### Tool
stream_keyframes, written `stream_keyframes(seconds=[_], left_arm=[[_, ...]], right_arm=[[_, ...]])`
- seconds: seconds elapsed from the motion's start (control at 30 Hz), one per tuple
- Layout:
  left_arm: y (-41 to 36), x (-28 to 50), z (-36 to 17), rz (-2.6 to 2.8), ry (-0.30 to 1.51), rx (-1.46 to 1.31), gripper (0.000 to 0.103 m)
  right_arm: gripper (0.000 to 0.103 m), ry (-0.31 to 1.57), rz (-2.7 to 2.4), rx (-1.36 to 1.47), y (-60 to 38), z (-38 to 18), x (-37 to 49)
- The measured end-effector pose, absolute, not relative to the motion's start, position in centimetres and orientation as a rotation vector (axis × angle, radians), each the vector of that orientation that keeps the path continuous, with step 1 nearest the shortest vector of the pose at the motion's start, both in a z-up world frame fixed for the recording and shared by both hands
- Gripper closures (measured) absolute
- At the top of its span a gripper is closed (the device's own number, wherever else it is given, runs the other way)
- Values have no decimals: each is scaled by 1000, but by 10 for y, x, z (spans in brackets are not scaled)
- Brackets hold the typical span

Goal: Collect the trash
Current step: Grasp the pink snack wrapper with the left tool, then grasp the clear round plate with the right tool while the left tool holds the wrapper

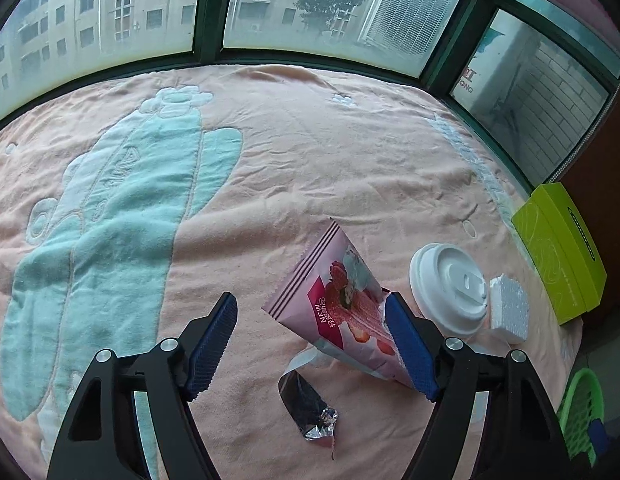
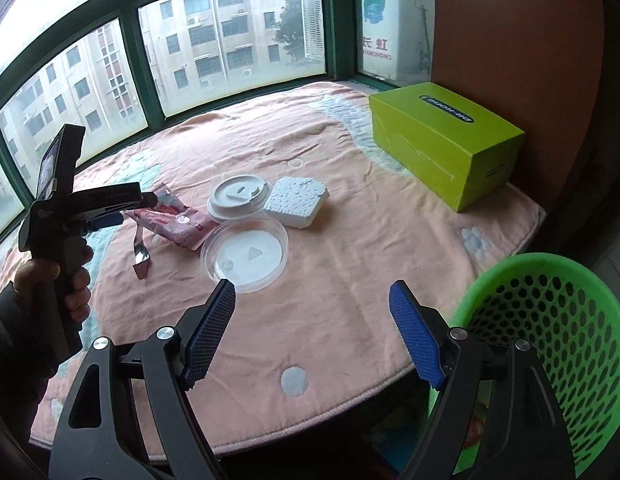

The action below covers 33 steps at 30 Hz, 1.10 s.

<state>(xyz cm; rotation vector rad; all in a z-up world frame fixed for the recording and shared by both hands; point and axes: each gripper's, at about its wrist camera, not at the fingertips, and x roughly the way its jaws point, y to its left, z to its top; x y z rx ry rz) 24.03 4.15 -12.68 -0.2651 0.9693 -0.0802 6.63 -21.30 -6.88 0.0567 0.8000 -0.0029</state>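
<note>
A pink strawberry snack wrapper [image 1: 330, 296] lies on the peach blanket between the fingers of my left gripper [image 1: 312, 298]. Its right edge is at the right pad [image 1: 410, 340] and the left pad stands well clear, so the gripper is open. A crumpled dark foil wrapper [image 1: 310, 412] lies just below. To the right are a white cup lid [image 1: 450, 288] and a foam block [image 1: 508, 308]. My right gripper [image 2: 312, 285] hangs open and empty over the blanket, just short of a clear plastic lid [image 2: 246, 256]. In that view the left gripper [image 2: 138, 210] sits over the pink wrapper [image 2: 170, 220].
A green mesh basket [image 2: 550, 340] stands off the blanket's front right edge. A lime green box [image 2: 446, 148] sits at the back right against a brown wall. Windows with a dark green frame [image 2: 130, 40] run along the far side. A person's hand [image 2: 70, 280] holds the left gripper.
</note>
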Motion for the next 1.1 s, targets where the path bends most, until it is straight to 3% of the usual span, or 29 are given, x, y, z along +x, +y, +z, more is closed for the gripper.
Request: stream_keyframes(seconds=[0.1, 0.27, 0.47, 0.67, 1.1], left_arm=[[39, 244, -132, -102, 981, -274, 38], [38, 245, -136, -137, 995, -313, 66], [36, 240, -133, -162, 980, -324, 89], [36, 227, -117, -144, 930, -292, 98], [58, 197, -86, -109, 827, -311, 99]], right_arm=[[24, 815, 8, 58, -209, -75, 74], [24, 838, 28, 70, -205, -85, 87], [24, 876, 46, 88, -201, -99, 105], [24, 910, 102, 75, -184, -111, 125], [12, 950, 122, 12, -157, -133, 154]])
